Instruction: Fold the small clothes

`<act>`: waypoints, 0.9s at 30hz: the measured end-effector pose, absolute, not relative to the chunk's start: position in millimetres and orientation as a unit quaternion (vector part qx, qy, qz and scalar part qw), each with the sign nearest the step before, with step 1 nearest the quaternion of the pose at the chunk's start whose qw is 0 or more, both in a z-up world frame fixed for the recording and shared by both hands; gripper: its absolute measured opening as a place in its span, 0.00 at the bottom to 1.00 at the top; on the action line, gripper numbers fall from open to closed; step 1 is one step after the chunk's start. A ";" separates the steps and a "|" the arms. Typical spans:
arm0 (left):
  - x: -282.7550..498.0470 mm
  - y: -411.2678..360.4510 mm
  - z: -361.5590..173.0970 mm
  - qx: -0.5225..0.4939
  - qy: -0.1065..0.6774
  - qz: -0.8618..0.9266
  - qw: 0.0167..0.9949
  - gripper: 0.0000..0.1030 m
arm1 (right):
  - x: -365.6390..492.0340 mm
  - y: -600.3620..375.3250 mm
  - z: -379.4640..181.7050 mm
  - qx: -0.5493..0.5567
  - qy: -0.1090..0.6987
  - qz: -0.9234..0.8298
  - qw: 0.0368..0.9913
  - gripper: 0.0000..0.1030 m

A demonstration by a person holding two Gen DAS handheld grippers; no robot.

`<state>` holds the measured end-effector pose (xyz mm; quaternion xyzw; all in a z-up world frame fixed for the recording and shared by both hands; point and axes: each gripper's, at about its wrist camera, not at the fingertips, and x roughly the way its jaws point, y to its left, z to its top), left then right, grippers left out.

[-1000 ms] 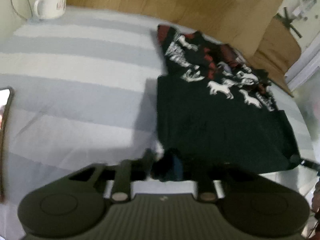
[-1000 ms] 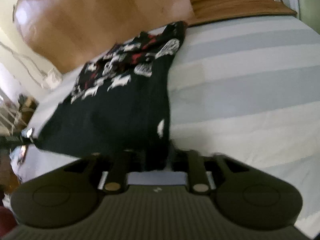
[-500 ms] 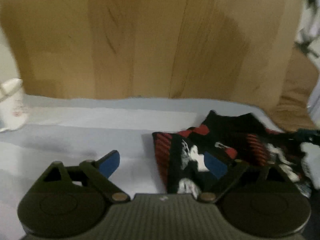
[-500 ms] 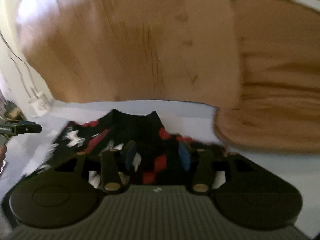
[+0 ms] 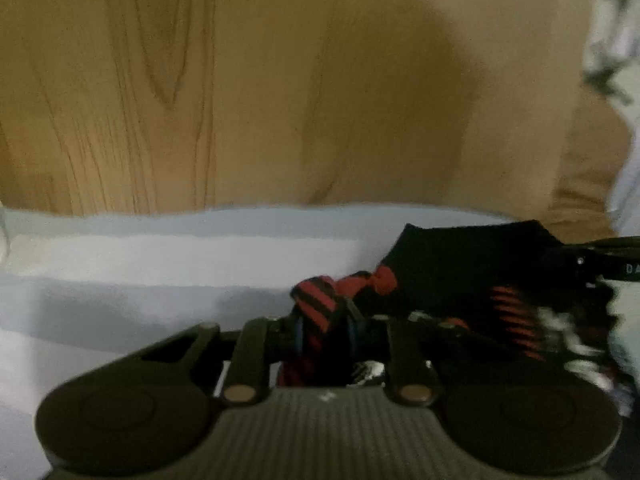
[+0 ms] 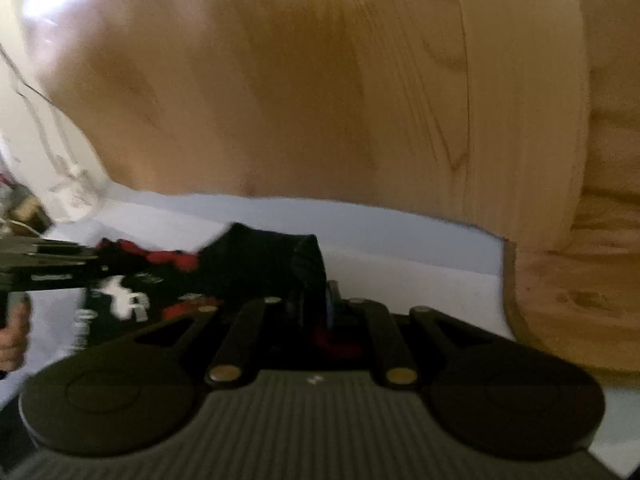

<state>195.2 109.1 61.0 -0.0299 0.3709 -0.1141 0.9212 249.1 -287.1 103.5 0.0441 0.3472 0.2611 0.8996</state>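
A black shirt [image 5: 460,272] with red stripes and white print lies bunched on the striped bed sheet [image 5: 160,256] near the headboard. My left gripper [image 5: 325,330] is closing, its blue pads pinching a red-and-black striped fold at the shirt's left end. In the right wrist view the shirt [image 6: 256,260] spreads to the left. My right gripper [image 6: 316,300] is also closing, with a black fold of the shirt's right end squeezed between its pads. Each gripper shows at the edge of the other's view.
A wooden headboard [image 5: 280,80] rises just beyond the shirt. A brown cushion [image 6: 580,300] lies against it on the right. A hand [image 6: 12,336] holds the left gripper's handle. Cables and clutter [image 6: 60,184] sit past the bed's left side.
A second ago both grippers held the shirt's near hem. They carried it toward the headboard, stood open half a second ago, and now pinch fabric at the shirt's far end.
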 end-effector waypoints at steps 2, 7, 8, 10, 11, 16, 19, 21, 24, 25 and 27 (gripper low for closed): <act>158.6 110.5 79.8 -0.020 0.335 -0.133 0.933 0.16 | 219.1 -291.3 122.4 0.036 0.326 0.274 0.904 0.12; 55.7 119.1 103.3 -0.001 0.277 -0.174 0.945 0.17 | 116.3 -309.9 152.3 0.022 0.284 0.311 0.907 0.12; 37.8 119.9 102.2 0.000 0.276 -0.178 0.945 0.17 | 98.6 -311.6 152.3 0.020 0.282 0.315 0.906 0.12; 10.3 121.0 94.3 0.001 0.282 -0.178 0.943 0.18 | 61.1 -315.3 145.6 0.014 0.288 0.317 0.904 0.12; -4.1 122.1 86.2 0.002 0.288 -0.176 0.941 0.21 | 43.4 -317.2 138.3 0.008 0.291 0.316 0.903 0.12; -48.7 133.7 48.8 -0.017 0.334 -0.153 0.930 0.50 | -12.8 -309.5 69.8 -0.011 0.357 0.298 0.885 0.19; -58.9 153.8 41.2 -0.073 0.358 -0.145 0.919 0.54 | -28.6 -314.5 61.5 -0.013 0.347 0.286 0.893 0.22; -60.3 170.0 44.4 -0.118 0.364 -0.140 0.913 0.67 | -31.0 -323.1 72.9 0.013 0.330 0.284 0.900 0.24; -51.9 186.8 56.4 -0.170 0.346 -0.142 0.911 0.79 | -32.5 -328.9 75.5 0.029 0.306 0.279 0.910 0.36; -47.5 188.7 60.6 -0.177 0.343 -0.144 0.911 0.79 | -34.9 -324.8 73.2 0.020 0.302 0.276 0.912 0.37; -30.2 181.4 62.9 -0.180 0.345 -0.151 0.909 0.79 | -39.6 -314.0 72.6 -0.012 0.294 0.280 0.914 0.37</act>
